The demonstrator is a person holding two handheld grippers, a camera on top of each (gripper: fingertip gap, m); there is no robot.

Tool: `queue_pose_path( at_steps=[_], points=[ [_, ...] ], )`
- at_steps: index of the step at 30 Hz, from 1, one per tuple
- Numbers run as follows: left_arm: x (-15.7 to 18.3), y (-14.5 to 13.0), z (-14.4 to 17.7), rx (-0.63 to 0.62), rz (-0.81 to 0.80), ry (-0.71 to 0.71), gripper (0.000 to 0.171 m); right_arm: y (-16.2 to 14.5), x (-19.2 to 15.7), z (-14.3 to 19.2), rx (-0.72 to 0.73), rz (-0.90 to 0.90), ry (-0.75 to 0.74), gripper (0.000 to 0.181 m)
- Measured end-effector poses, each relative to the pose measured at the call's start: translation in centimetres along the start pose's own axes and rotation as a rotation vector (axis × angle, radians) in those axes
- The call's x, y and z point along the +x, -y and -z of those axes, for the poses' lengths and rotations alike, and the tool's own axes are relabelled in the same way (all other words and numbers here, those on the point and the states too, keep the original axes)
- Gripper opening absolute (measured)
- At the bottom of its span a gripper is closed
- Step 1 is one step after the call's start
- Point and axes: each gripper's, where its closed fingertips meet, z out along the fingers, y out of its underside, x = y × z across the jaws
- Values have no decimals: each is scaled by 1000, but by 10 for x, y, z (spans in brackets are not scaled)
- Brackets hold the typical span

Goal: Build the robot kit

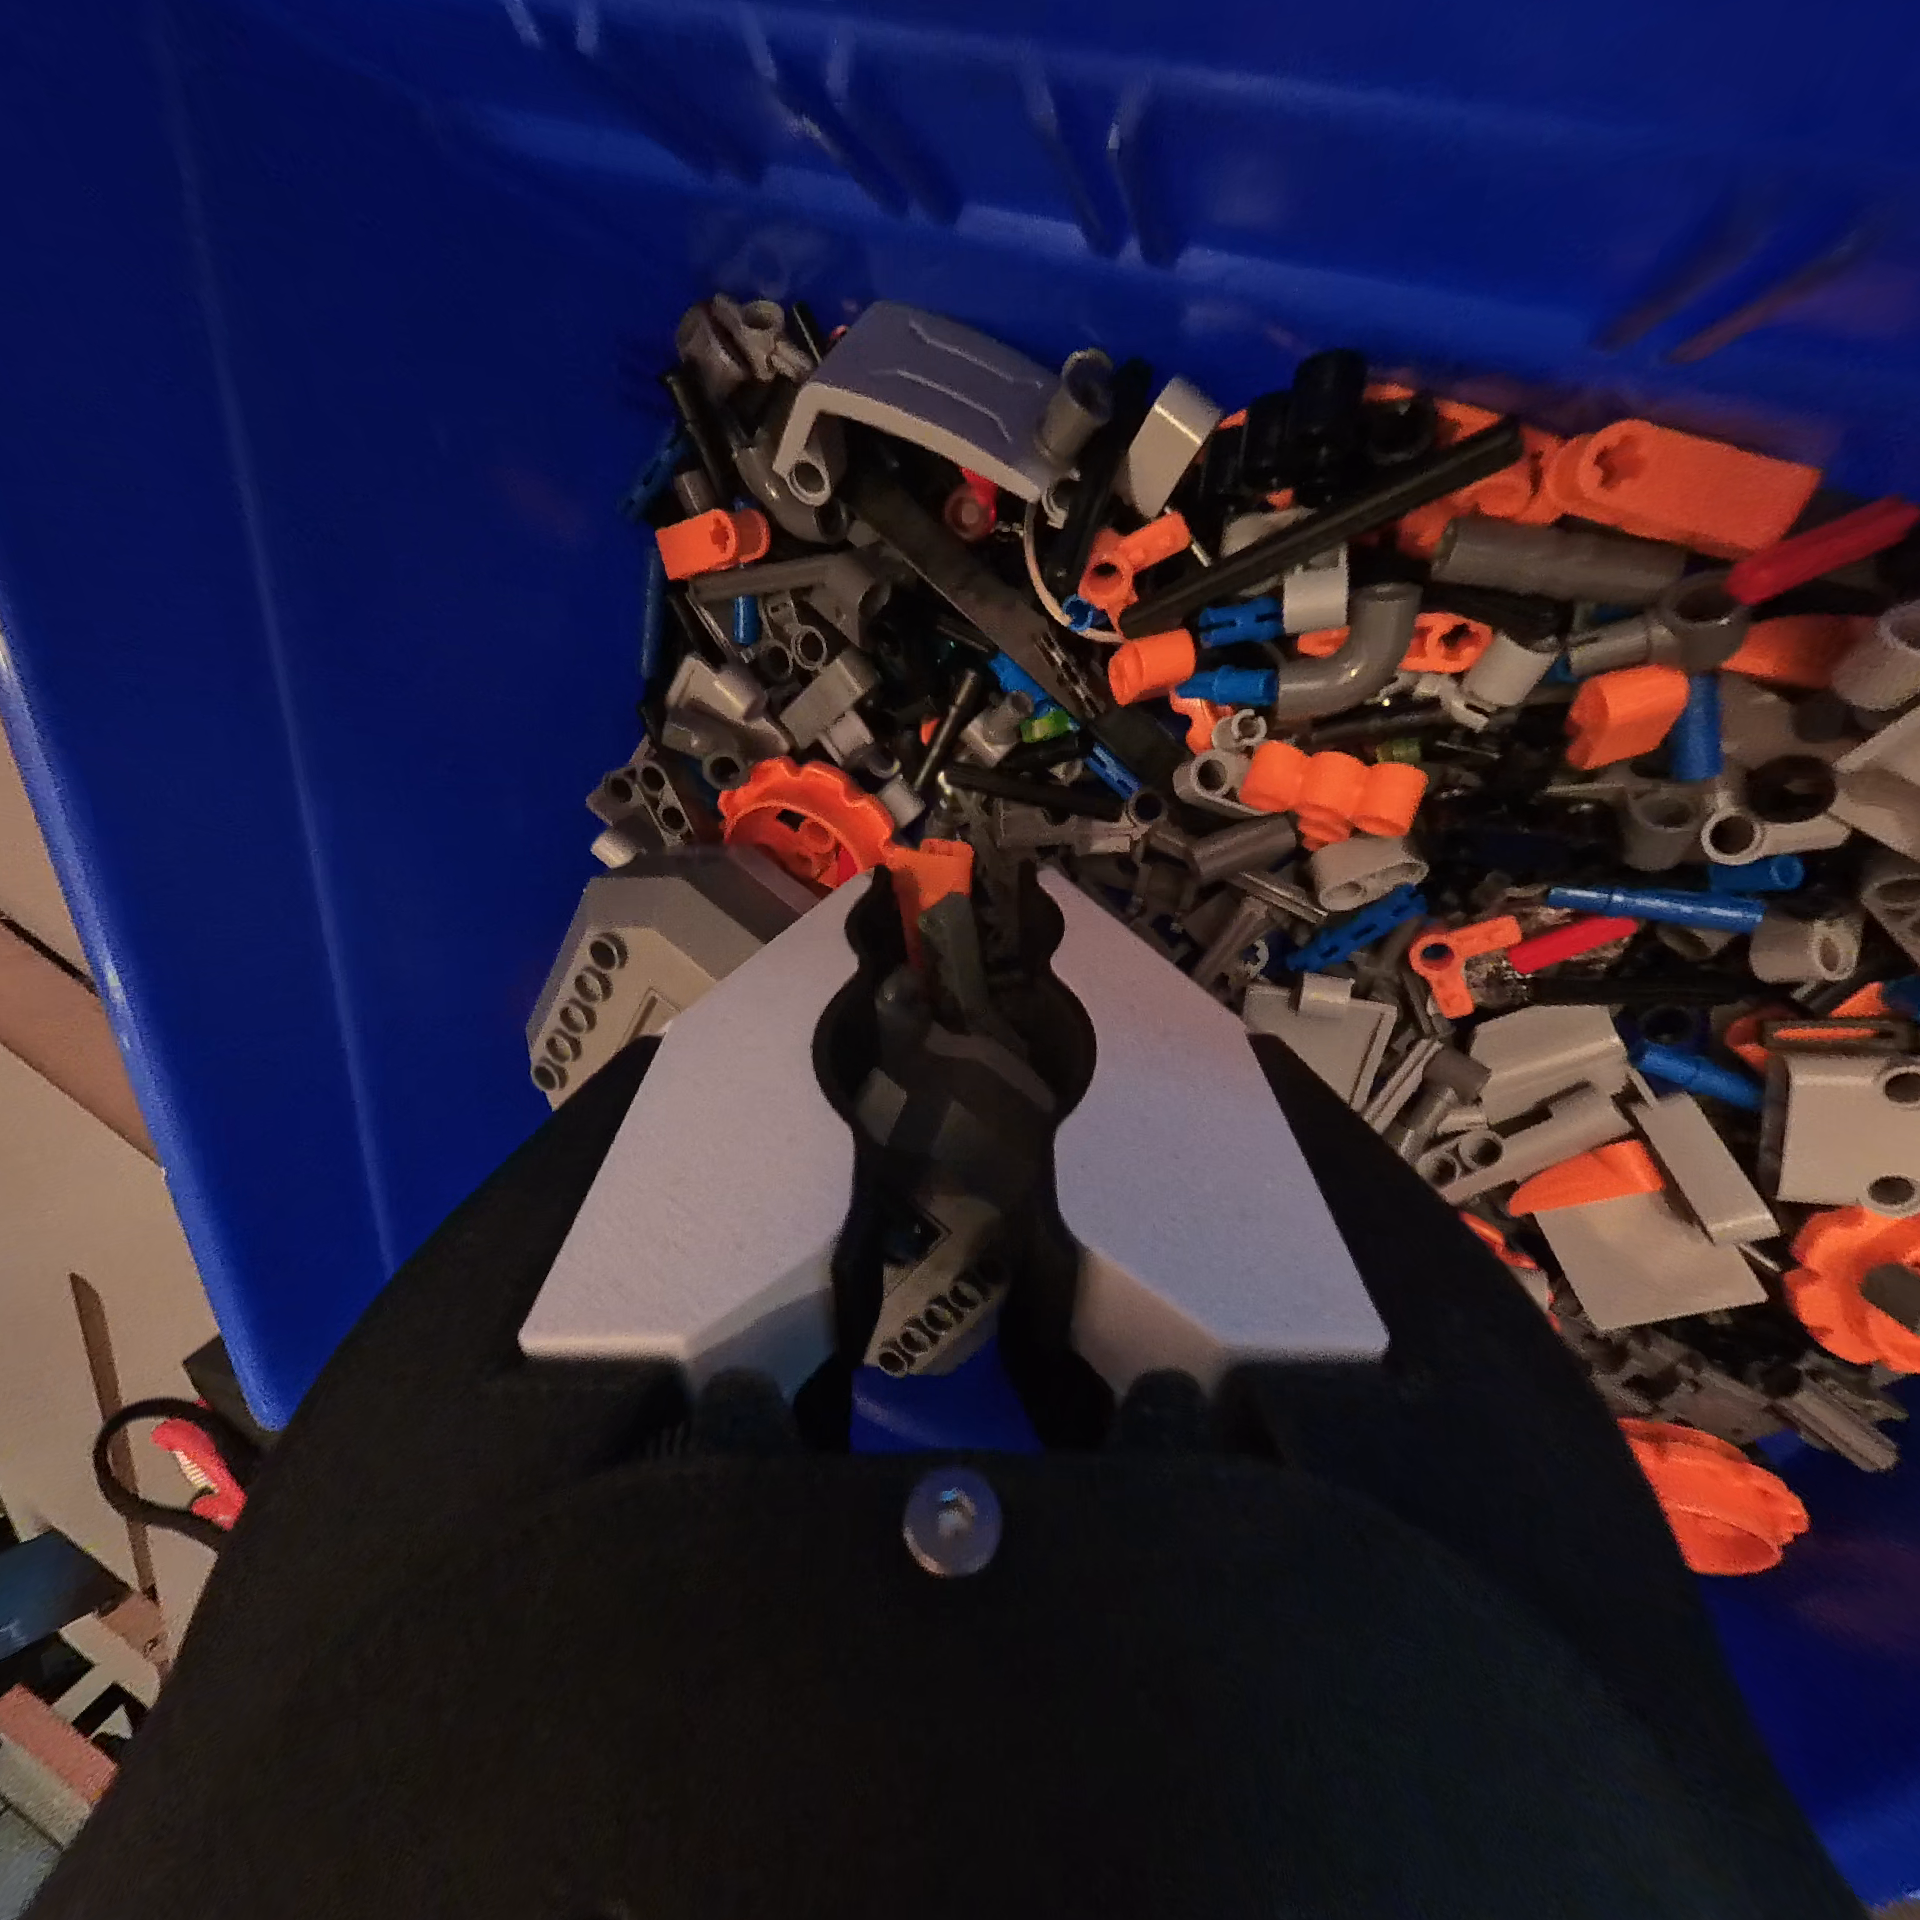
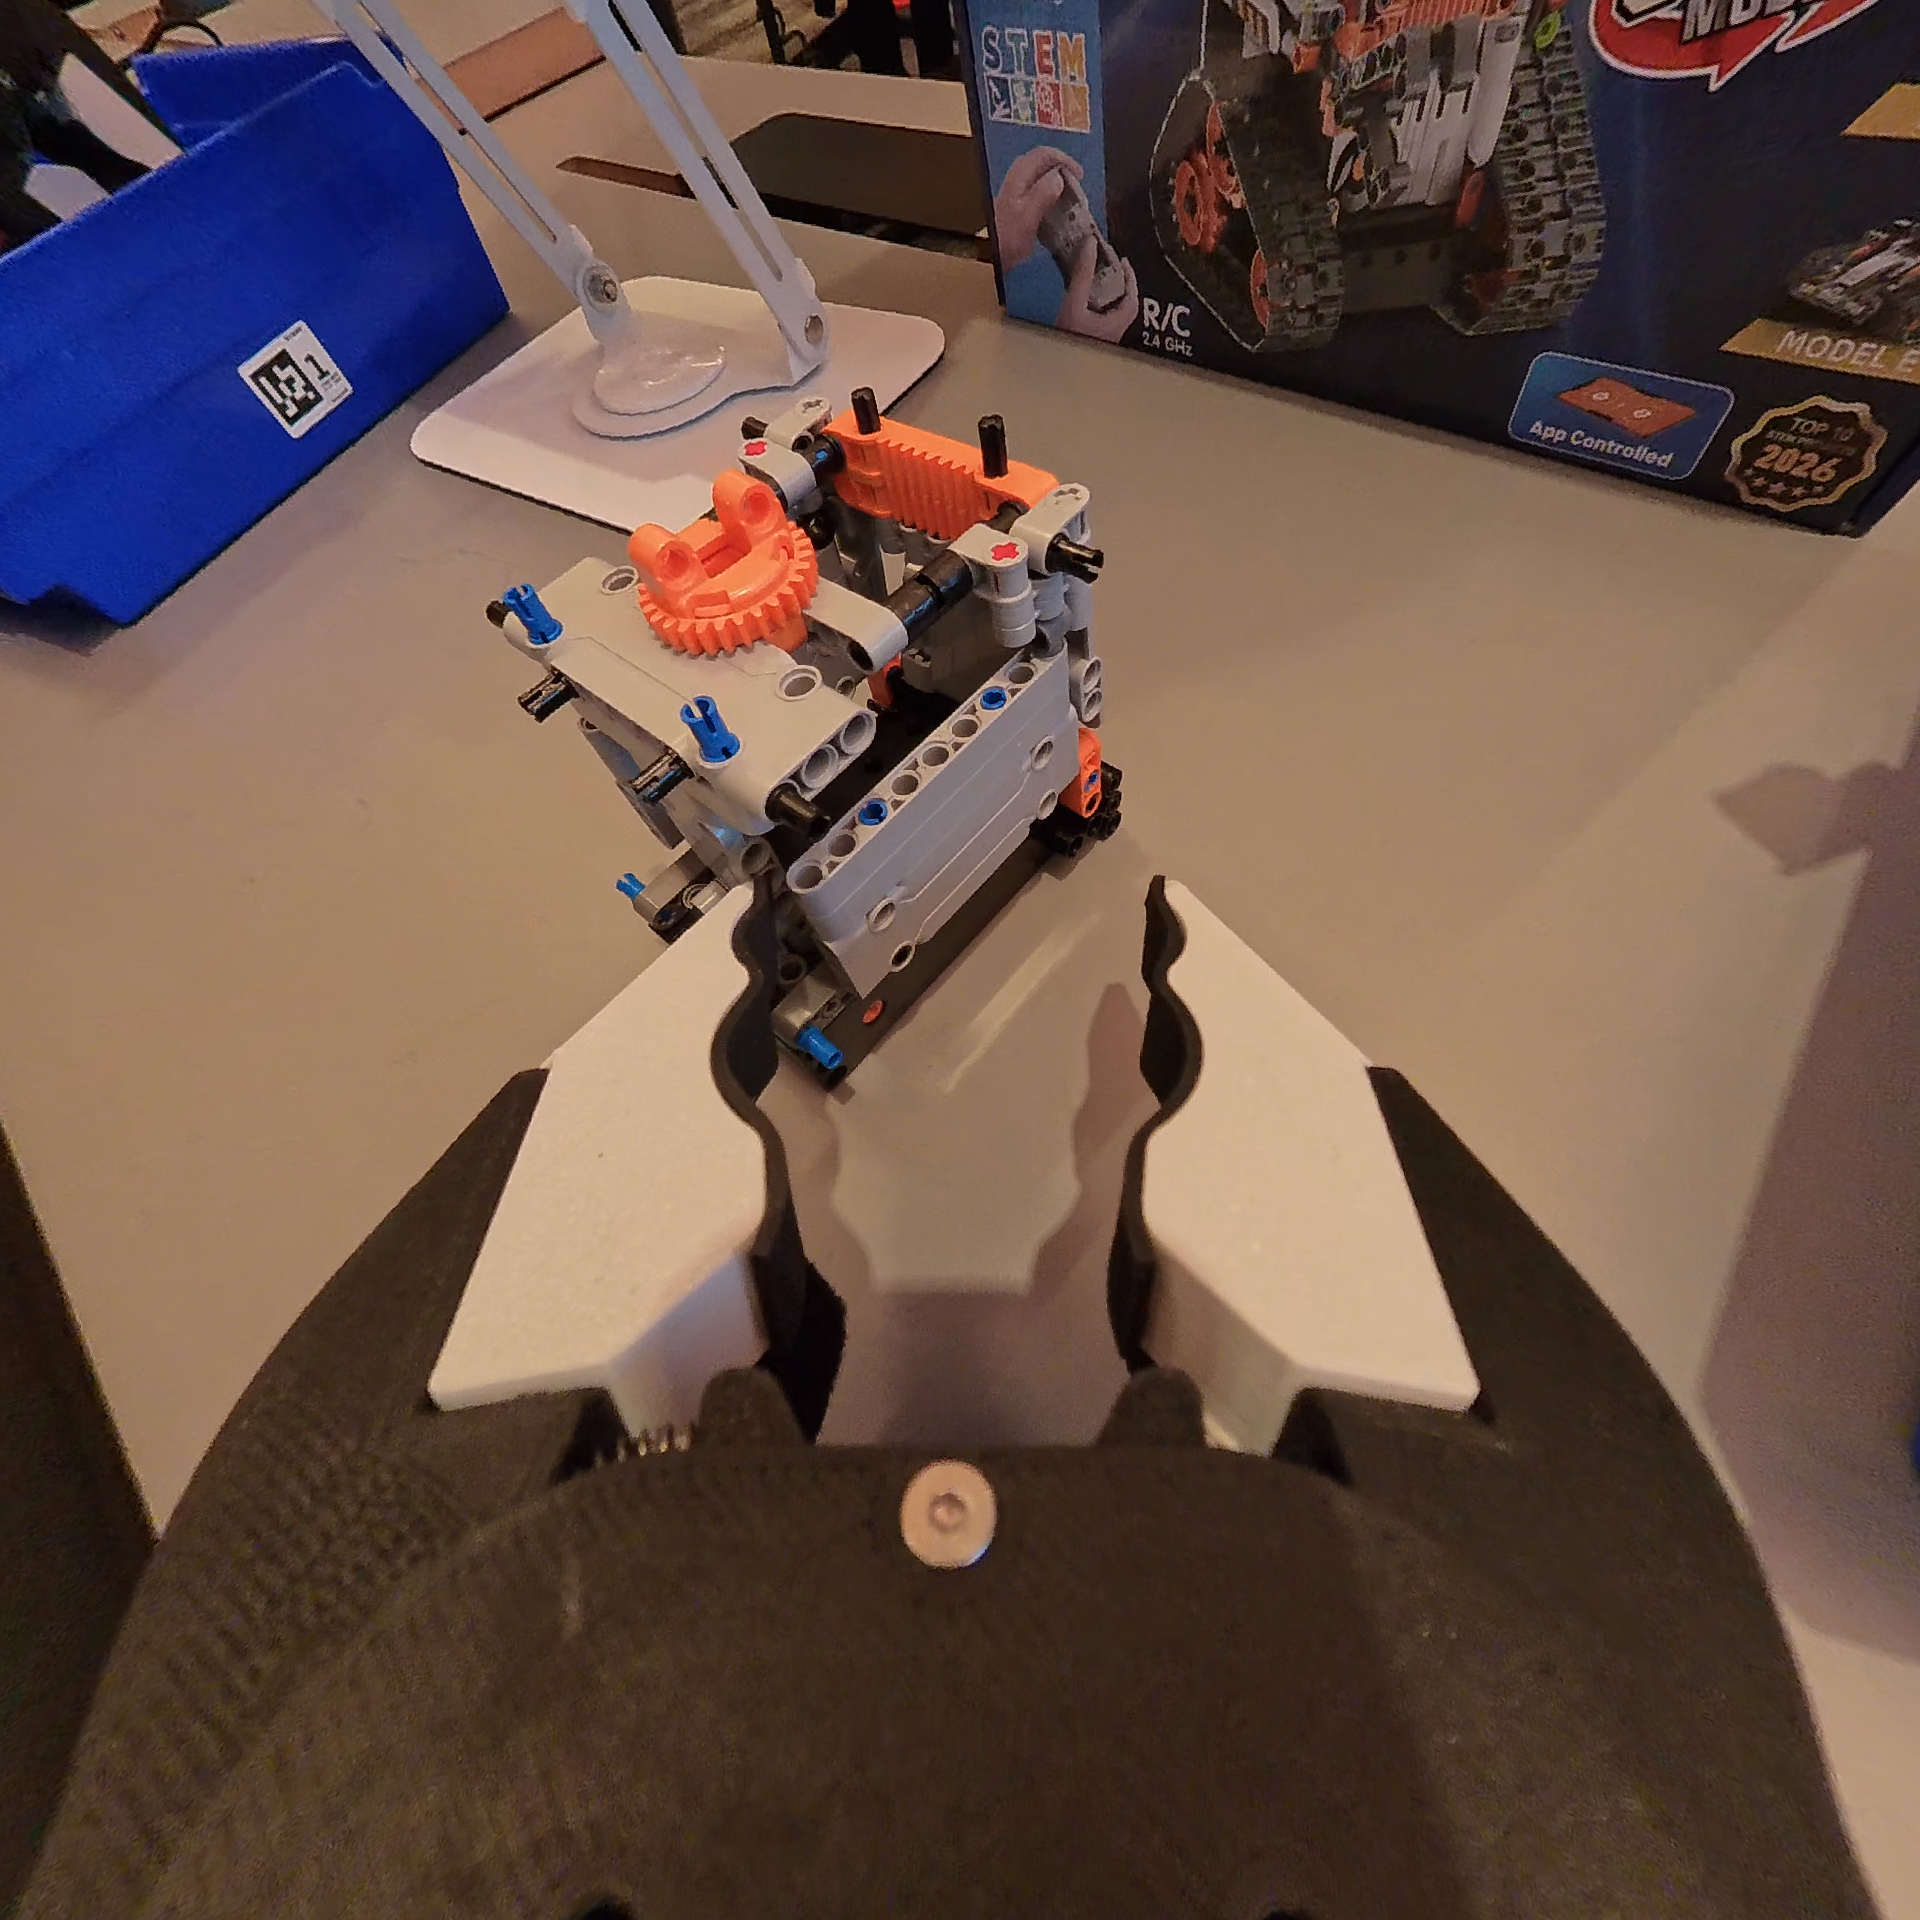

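Note:
In the left wrist view, my left gripper [image 1: 951,883] is down inside a blue bin [image 1: 343,623], over a pile of loose orange, grey, black and blue building parts [image 1: 1299,790]. Its jaws stand close together on a small orange and dark grey part [image 1: 935,894] that sticks out between the tips. In the right wrist view, my right gripper [image 2: 961,904] is open above a grey table [image 2: 1455,779]. A partly built grey model [image 2: 831,707] with an orange gear and an orange toothed bar stands just ahead. Its near lower corner sits between the jaws, against the left finger [image 2: 665,1060].
A blue bin with a square code sticker [image 2: 208,343] stands at the far left of the table. A white lamp base with two arms [image 2: 675,384] is behind the model. A printed toy box [image 2: 1455,208] stands at the back right. A large grey block [image 1: 644,945] lies in the bin beside my left gripper. The left gripper's tips are roughly 55 cm from the right gripper's.

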Motion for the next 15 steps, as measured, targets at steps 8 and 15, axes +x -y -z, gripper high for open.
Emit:
queue_pose_path(
  at_steps=[8, 15],
  points=[
    [-2, -1, -1, -27, -2, 13, 19, 2, -1, 1, 9, 1, 6, 69],
    [1, -1, 2, 25, 4, -79, 13, 4, -2, 3, 18, 2, 11, 69]
  ],
)
